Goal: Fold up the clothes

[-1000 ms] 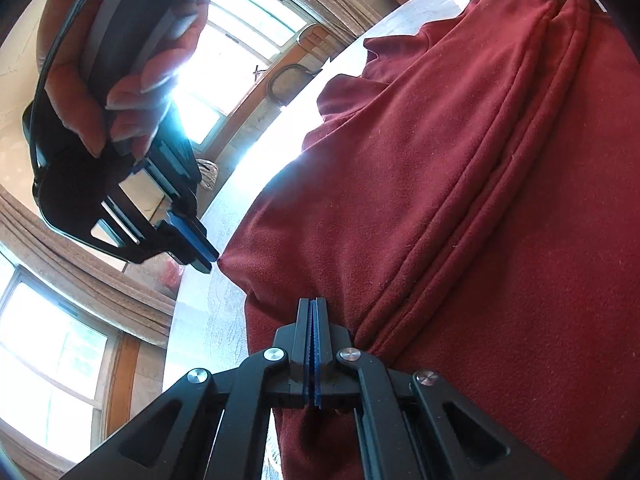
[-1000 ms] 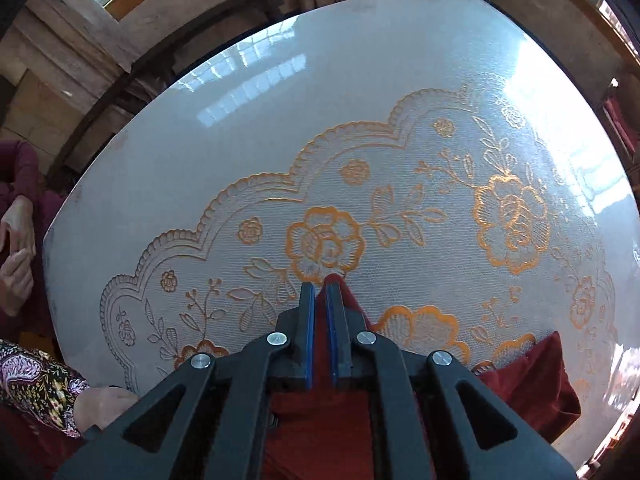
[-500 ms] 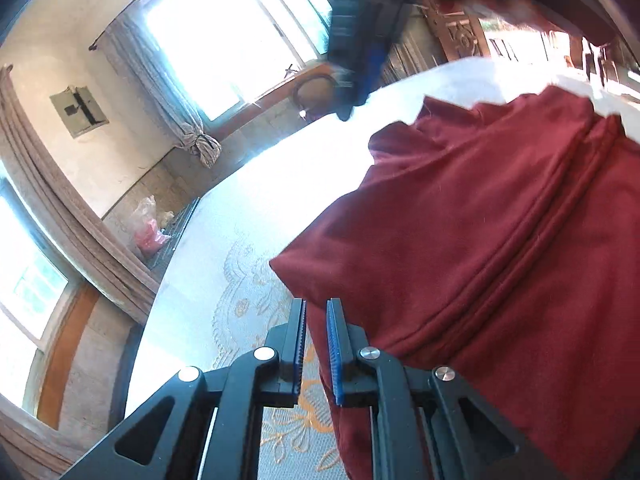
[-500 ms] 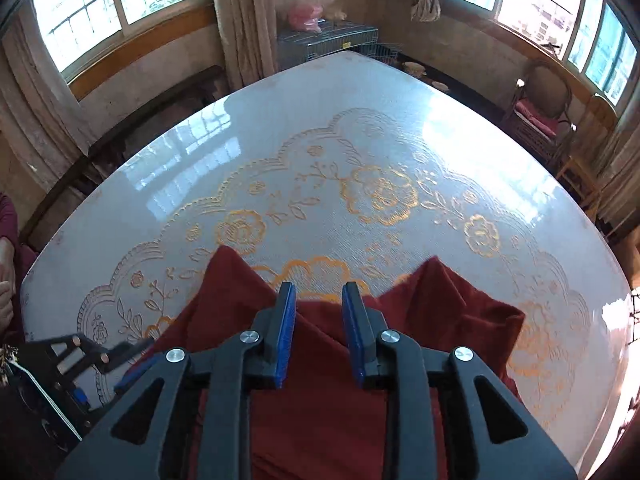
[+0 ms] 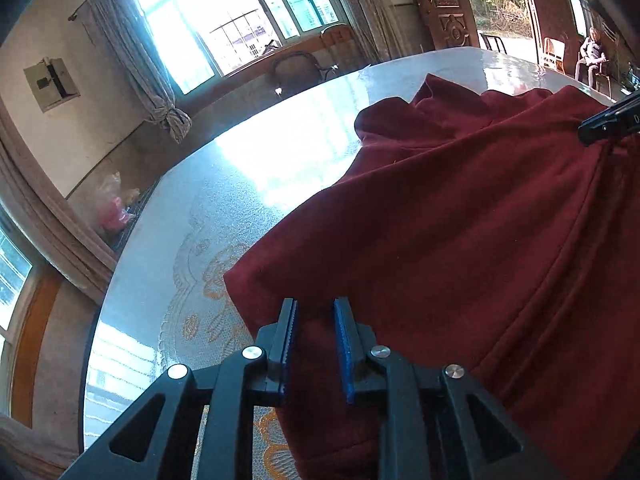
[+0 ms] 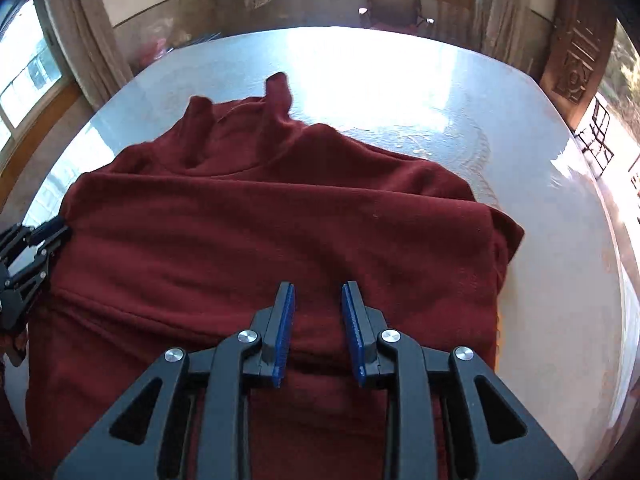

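A dark red fleece garment lies spread on the round table, its collar at the far end and a folded layer on top. In the left wrist view the same garment fills the right half. My left gripper hovers open over the garment's left corner, nothing between its blue pads. My right gripper is open above the middle of the cloth, holding nothing. The left gripper shows at the left edge of the right wrist view; the right gripper's tip shows at the far right of the left wrist view.
The round table has a glossy white cloth with orange flower lace. Chairs stand behind it under the windows. A pink bag sits on a low shelf to the left. A person sits far off by the doorway.
Both grippers were shut on the garment's corners a second ago; they have let go, opened and pulled back. The garment now lies flat, folded over on the table.
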`<act>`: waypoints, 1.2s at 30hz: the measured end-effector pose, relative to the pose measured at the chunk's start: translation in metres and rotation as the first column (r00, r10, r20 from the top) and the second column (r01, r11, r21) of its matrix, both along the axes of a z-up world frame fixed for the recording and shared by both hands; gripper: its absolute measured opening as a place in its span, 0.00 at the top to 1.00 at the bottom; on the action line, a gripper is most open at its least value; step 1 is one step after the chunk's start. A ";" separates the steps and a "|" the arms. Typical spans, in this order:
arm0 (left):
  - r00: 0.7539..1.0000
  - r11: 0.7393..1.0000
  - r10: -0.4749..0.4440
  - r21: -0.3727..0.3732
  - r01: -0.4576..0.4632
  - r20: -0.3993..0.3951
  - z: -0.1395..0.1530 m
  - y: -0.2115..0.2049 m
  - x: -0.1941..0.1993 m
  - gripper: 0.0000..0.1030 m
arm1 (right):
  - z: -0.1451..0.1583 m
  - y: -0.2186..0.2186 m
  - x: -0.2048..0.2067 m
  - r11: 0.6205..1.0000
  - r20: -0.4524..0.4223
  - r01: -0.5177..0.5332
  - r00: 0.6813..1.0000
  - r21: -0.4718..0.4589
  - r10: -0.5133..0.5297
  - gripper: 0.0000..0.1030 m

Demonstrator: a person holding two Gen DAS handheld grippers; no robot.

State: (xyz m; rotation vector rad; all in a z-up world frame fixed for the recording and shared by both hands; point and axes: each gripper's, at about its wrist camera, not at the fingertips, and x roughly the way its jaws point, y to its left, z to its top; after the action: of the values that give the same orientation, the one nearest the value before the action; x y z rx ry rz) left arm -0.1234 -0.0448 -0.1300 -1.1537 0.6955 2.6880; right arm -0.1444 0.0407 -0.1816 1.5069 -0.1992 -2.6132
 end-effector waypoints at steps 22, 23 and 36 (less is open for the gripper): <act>0.991 0.961 0.085 0.256 -0.108 0.100 0.004 0.008 -0.015 0.78 | -0.027 0.061 -0.009 0.903 0.022 0.151 0.988 -0.403 -0.155 0.90; 0.989 0.951 0.088 0.285 -0.119 0.120 0.006 0.006 -0.018 0.78 | -0.021 0.053 -0.010 0.904 0.000 0.094 0.995 -0.418 -0.104 0.84; 0.962 0.852 0.086 0.482 -0.205 0.257 0.023 0.018 -0.102 0.78 | 0.026 -0.072 -0.100 0.951 -0.045 -0.296 0.953 0.089 0.301 0.55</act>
State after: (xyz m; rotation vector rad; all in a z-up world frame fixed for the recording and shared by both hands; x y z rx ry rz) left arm -0.2252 -0.0270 -0.1073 -1.3635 -0.1440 2.5506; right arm -0.2442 -0.0314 -0.1553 1.3597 0.1339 -2.4425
